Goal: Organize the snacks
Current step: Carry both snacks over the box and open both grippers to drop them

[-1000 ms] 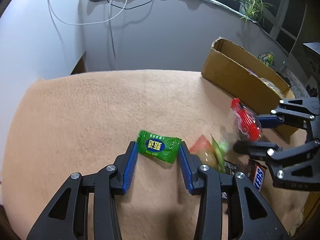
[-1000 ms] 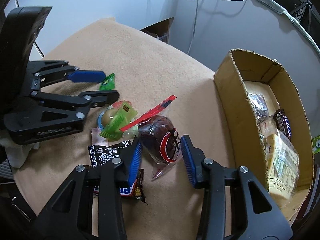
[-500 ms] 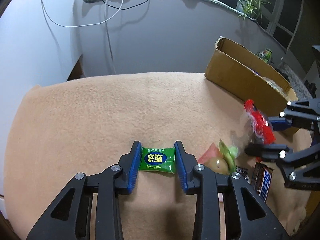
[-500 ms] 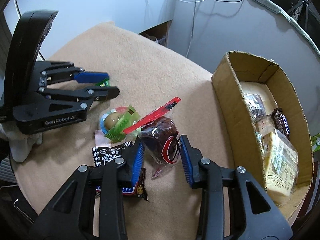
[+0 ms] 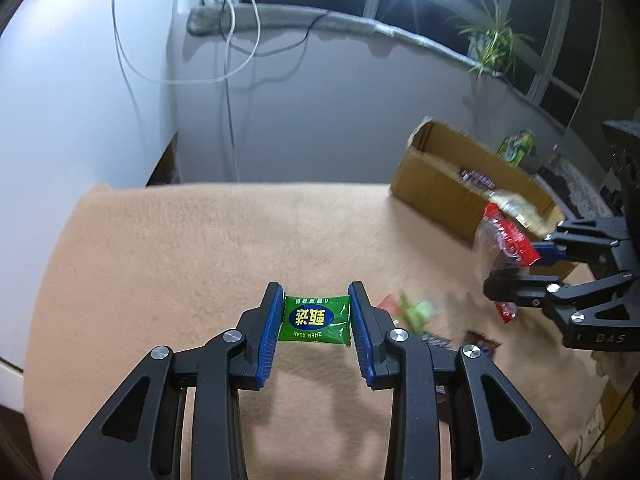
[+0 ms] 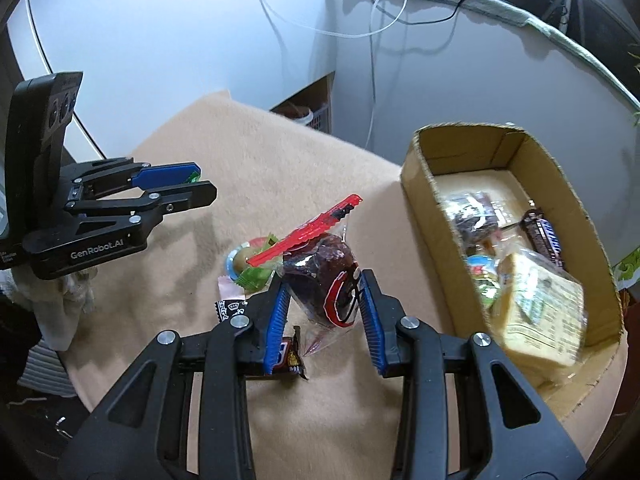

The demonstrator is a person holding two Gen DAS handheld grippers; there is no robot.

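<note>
Left wrist: left gripper (image 5: 316, 320) pinches green candy (image 5: 315, 320) (yellow lettering).

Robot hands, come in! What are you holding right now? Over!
Left gripper shut on green candy. Right gripper shut on cake bag. Cardboard box open beside it, nothing blocking.

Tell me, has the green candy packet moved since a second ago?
Yes. The green candy packet, clamped in the left gripper, has been lifted off the tan blanket; the wall and window fill more of the left wrist view.
</note>
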